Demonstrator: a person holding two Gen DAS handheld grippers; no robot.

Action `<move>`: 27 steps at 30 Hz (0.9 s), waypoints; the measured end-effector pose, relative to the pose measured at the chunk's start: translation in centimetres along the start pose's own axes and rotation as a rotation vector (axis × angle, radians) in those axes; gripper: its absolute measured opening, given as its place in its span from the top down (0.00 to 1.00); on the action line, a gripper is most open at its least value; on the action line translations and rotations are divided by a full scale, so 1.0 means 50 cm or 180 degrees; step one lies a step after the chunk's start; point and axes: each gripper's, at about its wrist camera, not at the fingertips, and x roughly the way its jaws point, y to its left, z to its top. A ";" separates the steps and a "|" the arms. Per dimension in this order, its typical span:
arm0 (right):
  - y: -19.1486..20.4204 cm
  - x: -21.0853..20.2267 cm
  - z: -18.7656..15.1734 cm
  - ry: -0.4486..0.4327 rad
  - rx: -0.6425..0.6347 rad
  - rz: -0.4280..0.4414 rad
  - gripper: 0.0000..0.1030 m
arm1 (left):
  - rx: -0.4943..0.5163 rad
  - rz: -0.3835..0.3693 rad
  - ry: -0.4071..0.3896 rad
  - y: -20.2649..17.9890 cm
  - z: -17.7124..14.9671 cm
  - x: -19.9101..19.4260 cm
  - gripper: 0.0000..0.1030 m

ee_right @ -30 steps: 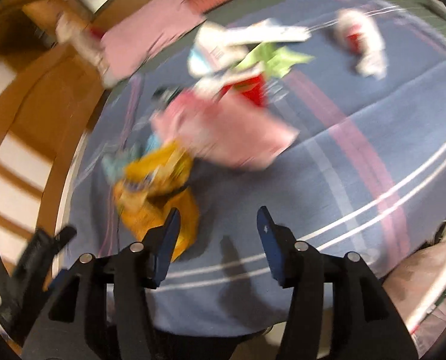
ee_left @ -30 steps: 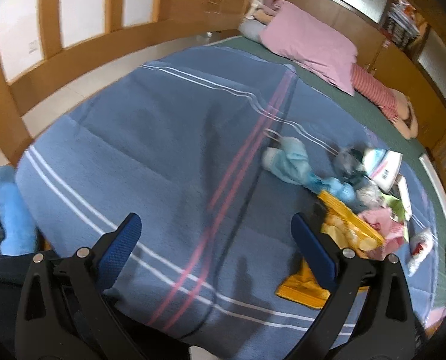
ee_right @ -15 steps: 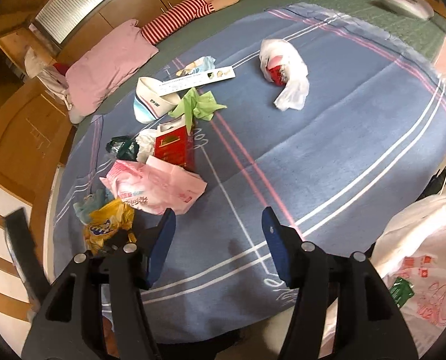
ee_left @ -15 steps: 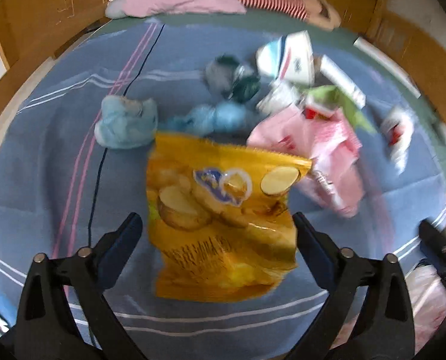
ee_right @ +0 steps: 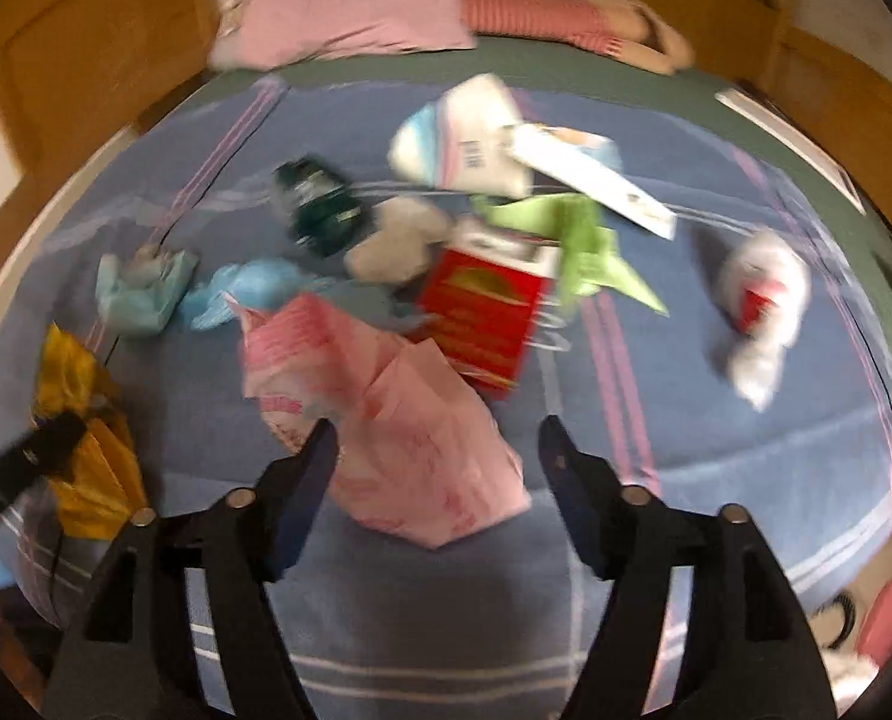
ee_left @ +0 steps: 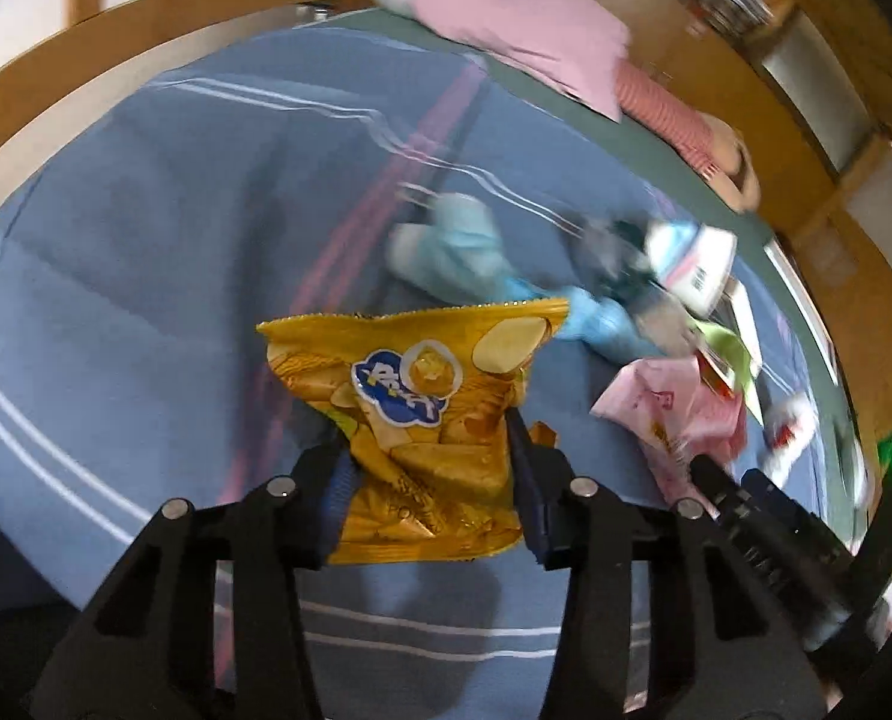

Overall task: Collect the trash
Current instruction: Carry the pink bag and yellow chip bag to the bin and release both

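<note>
The crinkled yellow foil potato-chip bag carried a blue cloud-shaped logo with white lettering too blurred to read, beside a round yellow cartoon face and printed chip slices; faint gold lettering lower on the bag could not be made out either. The left gripper had its blue-padded fingers pinched on the bag's lower half, holding it upright above the blue striped bedspread, its serrated top edge uppermost.

The right gripper stood with its fingers spread wide, holding nothing, straddling the near end of a crumpled pink plastic wrapper with darker pink print, unreadable. Just beyond that lay a flat red packet with gold printing, a green crumpled paper, a white and pale-blue pack bearing a barcode, a long white card, a dark green wad, light blue crumpled plastic and a white plastic bag with something red inside, set apart to the right. A pink pillow lay at the bed's far end.
</note>
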 end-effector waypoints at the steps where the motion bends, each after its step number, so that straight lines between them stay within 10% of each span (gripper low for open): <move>1: 0.015 0.003 -0.002 0.0006 -0.0078 0.0020 0.23 | 0.0002 0.0028 -0.0021 0.001 0.002 -0.002 0.55; 4: 0.045 0.032 -0.010 0.0081 -0.0260 -0.0043 0.23 | 0.0123 0.0142 -0.0092 -0.001 0.004 -0.013 0.55; 9: 0.043 0.047 -0.025 0.0188 -0.0118 0.0105 0.79 | 0.0339 0.0345 -0.0271 -0.015 0.005 -0.037 0.55; 27: -0.081 -0.163 -0.116 -0.0316 0.0647 0.0479 0.83 | 0.1219 0.0614 -0.0730 -0.107 -0.036 -0.082 0.54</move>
